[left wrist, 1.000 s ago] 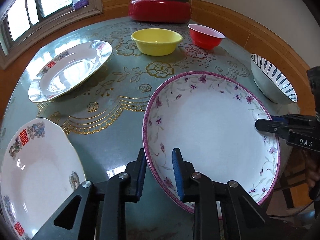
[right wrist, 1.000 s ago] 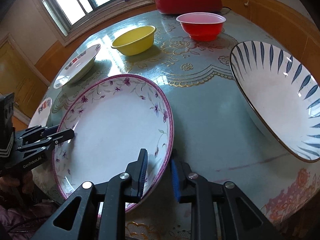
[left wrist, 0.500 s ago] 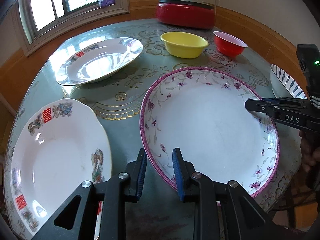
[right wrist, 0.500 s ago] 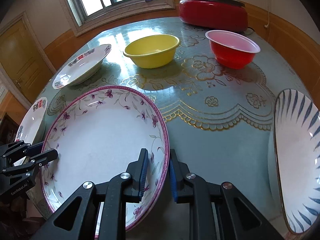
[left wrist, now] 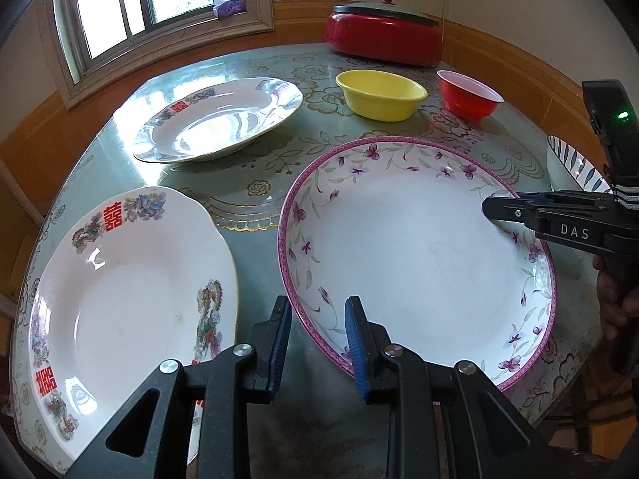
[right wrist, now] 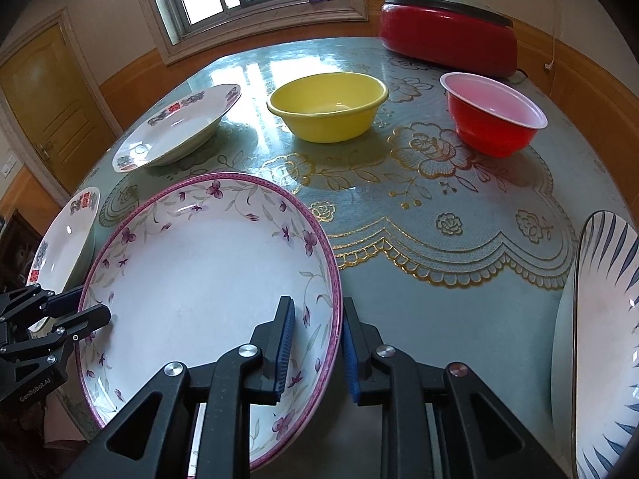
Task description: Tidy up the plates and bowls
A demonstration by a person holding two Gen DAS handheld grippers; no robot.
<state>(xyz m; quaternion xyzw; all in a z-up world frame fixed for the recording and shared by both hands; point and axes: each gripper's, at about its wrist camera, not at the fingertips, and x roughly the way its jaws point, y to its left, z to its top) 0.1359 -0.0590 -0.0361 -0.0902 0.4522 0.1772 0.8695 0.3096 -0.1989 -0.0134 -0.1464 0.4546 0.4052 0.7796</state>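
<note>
A large white plate with a purple flowered rim (left wrist: 415,247) lies low over the green table, held from both sides. My left gripper (left wrist: 317,339) is shut on its near-left rim, with the rim wall between the blue pads. In the right wrist view the same plate (right wrist: 207,279) has its right rim between my right gripper (right wrist: 317,343), whose jaws are easing open slightly while still on the rim. Across the plate, each gripper shows in the other's view: the right one (left wrist: 503,203), the left one (right wrist: 86,305).
A white plate with red characters (left wrist: 131,287) lies just left of the held plate, and a second one (left wrist: 219,119) sits farther back. A yellow bowl (left wrist: 379,94), a red bowl (left wrist: 469,97) and a red cooker (left wrist: 383,38) stand behind. A blue-striped bowl (right wrist: 603,339) is at the right.
Both grippers carried the flowered plate leftward across the table, away from the striped bowl and closer to the near white plate. Both wrists rolled a little.
</note>
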